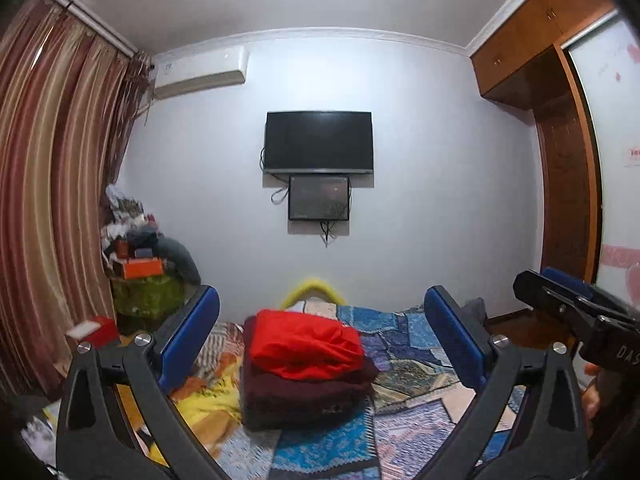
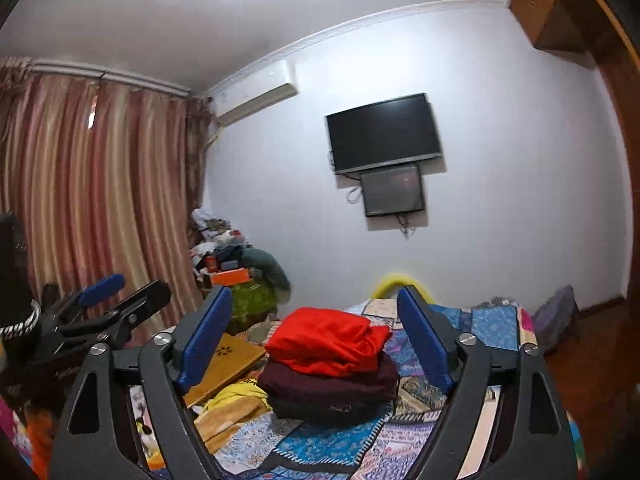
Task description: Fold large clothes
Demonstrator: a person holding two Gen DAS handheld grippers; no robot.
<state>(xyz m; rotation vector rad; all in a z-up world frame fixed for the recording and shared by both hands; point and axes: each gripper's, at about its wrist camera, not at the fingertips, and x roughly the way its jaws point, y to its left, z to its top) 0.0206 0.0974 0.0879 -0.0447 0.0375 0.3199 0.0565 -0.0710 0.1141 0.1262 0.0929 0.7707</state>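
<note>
Both grippers up and level, aimed across the bed (image 1: pixel 404 344) at the far wall. Left gripper (image 1: pixel 320 332) stands wide, nothing between its blue pads; right gripper (image 2: pixel 316 332) likewise wide and empty. The task's things sit ahead on the patchwork bedspread: a folded stack, with the red garment (image 1: pixel 304 344) on top of the dark maroon garment (image 1: pixel 308 396), edges roughly squared, the red one a little rumpled at its near corner. Neither gripper touches the stack. In the left view the right gripper shows at the far right edge, apart from the clothes. My judgement: this stack looks done, so the step in hand is going for the next piece. The yellow cloth (image 2: pixel 236 396) lies loose beside the stack, on its curtain side. To do it well I should keep clear of the stack when reaching so it does not topple, take the next garment by two corners, and lift it fully free before spreading it flat on open bedspread.
</note>
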